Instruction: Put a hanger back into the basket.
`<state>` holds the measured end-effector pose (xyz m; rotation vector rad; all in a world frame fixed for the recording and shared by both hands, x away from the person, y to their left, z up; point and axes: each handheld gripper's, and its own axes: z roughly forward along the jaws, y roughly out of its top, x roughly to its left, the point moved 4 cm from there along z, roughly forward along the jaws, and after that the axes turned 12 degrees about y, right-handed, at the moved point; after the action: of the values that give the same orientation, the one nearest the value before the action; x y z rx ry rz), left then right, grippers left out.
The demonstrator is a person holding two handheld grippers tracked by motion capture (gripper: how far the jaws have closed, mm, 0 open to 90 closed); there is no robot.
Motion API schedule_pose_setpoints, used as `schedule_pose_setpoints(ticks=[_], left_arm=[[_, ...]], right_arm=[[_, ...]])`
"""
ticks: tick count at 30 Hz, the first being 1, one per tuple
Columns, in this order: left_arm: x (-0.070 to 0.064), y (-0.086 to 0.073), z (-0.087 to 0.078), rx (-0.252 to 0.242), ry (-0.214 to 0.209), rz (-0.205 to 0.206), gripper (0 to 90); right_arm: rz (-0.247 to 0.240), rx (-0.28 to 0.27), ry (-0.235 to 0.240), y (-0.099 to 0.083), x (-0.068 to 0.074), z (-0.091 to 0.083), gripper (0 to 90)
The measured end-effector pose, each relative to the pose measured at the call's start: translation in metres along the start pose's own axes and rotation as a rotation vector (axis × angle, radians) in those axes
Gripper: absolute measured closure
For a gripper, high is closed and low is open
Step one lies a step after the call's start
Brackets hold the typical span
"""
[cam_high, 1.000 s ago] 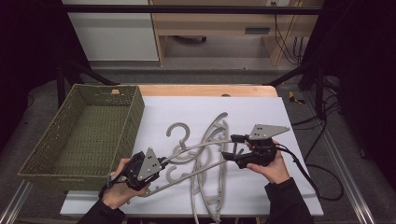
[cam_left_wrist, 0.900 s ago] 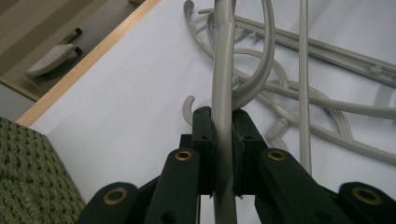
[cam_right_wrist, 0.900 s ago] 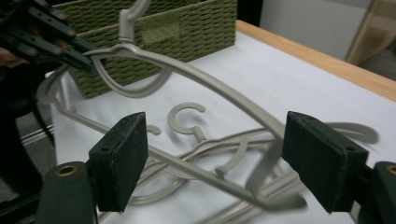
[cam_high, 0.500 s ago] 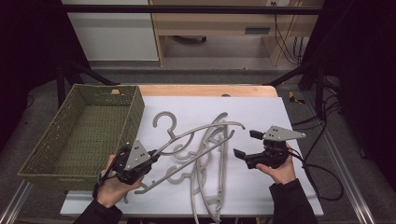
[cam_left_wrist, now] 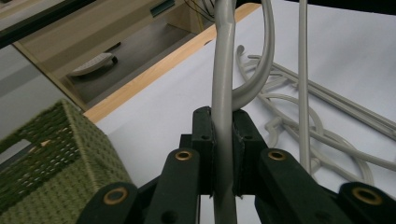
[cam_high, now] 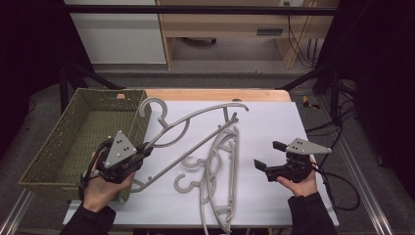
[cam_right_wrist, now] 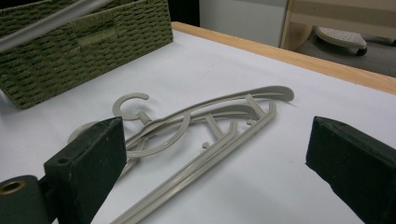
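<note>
Right, we count hangers first: one raised hanger (cam_high: pixel 195 129) in the left gripper (cam_high: pixel 139 154), and a pile of hangers (cam_high: pixel 218 176) flat on the white table (cam_high: pixel 274 127). Two hooks show plainly at the pile's left side, so two there at least; the tangle hides whether a third lies among them. One green woven basket (cam_high: pixel 78 132) stands at the table's left edge, and we have two grippers, one in each hand.

Now the raised hanger — its lower bar runs straight between the left gripper's fingers (cam_left_wrist: pixel 204 140), and in the left gripper view the grey bar (cam_left_wrist: pixel 223 107) stands squeezed between both pads, its hook curling up behind them. From the high view the hanger slants up and away from that grip, its hook near the basket's far right corner, its far arm reaching over the pile.

Left fingers, then: clamped tight on that bar, no gap either side.

Over to the right gripper (cam_high: pixel 269 155) — it sits well to the right of the pile, above bare table. In the right gripper view its jaws gape wide, nothing between them, touching nothing, with the pile lying on the table beyond them.
</note>
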<state>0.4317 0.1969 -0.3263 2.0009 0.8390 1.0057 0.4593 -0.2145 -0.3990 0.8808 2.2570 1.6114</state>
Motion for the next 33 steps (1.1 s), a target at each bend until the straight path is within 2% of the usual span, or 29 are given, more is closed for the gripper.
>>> schedule_pose_setpoints(ticks=[8,17,23,28,33], left_arm=[[0.035,0.01,-0.004,0.005,0.044,-0.003,81.8],[0.087,0.001,-0.002,0.04,0.123,-0.038,81.7],[0.124,-0.019,0.0,0.071,0.174,-0.064,81.7],[0.148,-0.039,0.004,0.112,0.23,-0.083,81.7],[0.17,-0.062,0.007,0.138,0.259,-0.116,81.7]], right_arm=[[0.003,-0.007,-0.01,-0.002,0.001,-0.004,5.4],[-0.001,0.005,-0.017,-0.004,0.002,-0.001,4.9],[-0.001,0.014,-0.015,-0.005,0.003,0.002,4.7],[-0.003,0.019,-0.015,-0.006,0.003,0.003,4.7],[-0.003,0.026,-0.014,-0.006,0.003,0.003,4.6]])
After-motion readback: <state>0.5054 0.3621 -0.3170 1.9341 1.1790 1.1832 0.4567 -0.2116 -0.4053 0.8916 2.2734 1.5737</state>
